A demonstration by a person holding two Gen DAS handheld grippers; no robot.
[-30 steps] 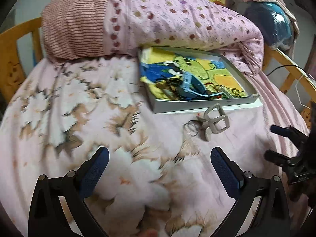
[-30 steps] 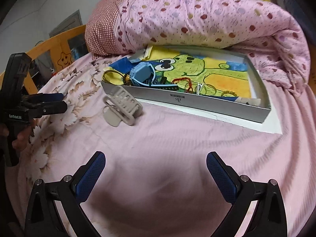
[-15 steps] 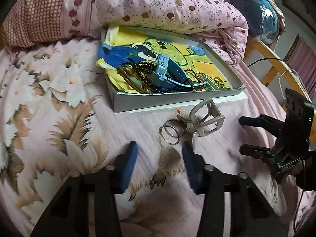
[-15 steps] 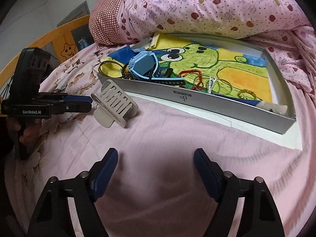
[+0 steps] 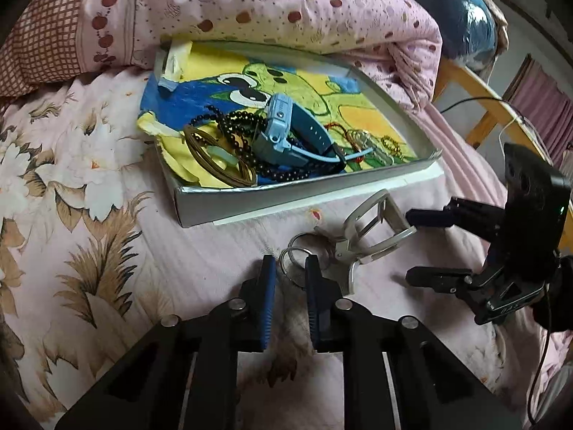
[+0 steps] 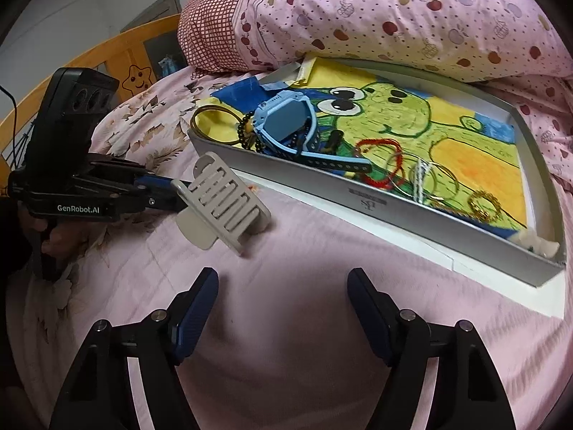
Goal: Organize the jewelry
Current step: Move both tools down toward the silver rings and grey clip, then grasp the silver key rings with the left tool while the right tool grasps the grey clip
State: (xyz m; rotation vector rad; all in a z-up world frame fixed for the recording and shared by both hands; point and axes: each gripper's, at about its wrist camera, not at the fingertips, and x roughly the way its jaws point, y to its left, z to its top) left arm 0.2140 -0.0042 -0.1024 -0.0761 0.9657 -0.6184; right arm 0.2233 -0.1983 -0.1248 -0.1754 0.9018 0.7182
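Two linked silver rings lie on the pink bedspread, joined to a beige hair clip. My left gripper points down at them, its jaws closing to a narrow gap with the near ring between the fingertips. My right gripper hovers right of the clip, jaws closing slightly, still wide, with nothing between them. Behind stands a shallow grey box lined with a frog picture. It holds a blue watch, dark beads, bangles and small rings.
A rolled pink dotted quilt lies right behind the box. A yellow wooden bed rail runs along the left in the right wrist view, and one along the right in the left wrist view. A hand grips the left gripper's handle.
The left jaws went from wide apart to a narrow gap while that gripper moved forward and down onto the rings. The right gripper came closer to the box and narrowed somewhat.
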